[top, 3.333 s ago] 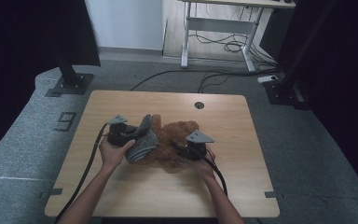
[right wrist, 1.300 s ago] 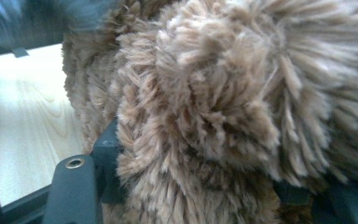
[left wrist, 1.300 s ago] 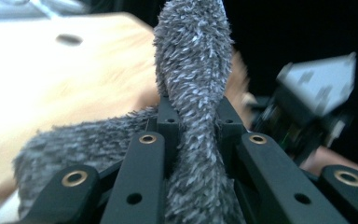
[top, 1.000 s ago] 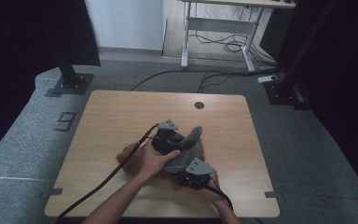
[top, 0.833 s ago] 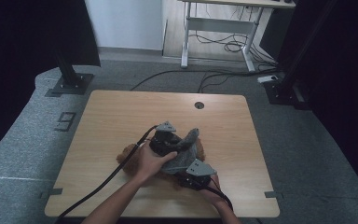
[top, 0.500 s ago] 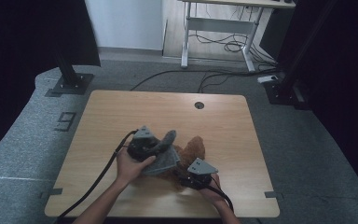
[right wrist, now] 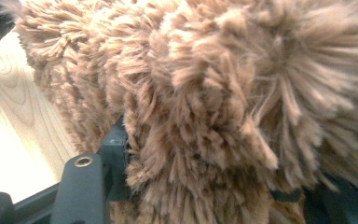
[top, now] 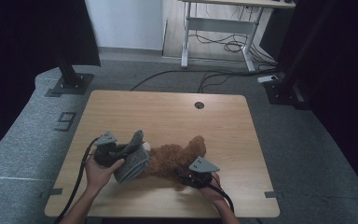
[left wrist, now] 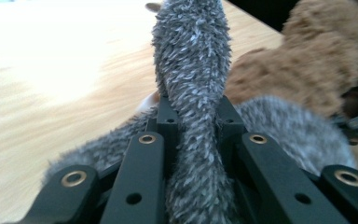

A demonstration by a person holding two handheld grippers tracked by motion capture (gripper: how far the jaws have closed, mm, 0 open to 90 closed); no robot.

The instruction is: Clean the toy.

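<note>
Grey fuzzy fabric (top: 133, 158) is bunched over one end of the brown plush toy (top: 175, 161), which lies on the pale wooden worktop (top: 168, 112) near its front edge. From the high view, the left gripper (top: 114, 154) sits at the grey end and the right gripper (top: 186, 175) at the brown end, each in a hand. That view does not let me see the jaws. The left gripper view does: its jaws are pressed tight on a strip of the grey fabric (left wrist: 191, 93), which stands up between them, with the brown plush toy (left wrist: 303, 70) beyond. The right gripper view shows brown fur (right wrist: 205, 107) packed between its jaws, which pinch a thick fold of the toy, about half closed, with bare worktop (right wrist: 14, 135) off to the side
</note>
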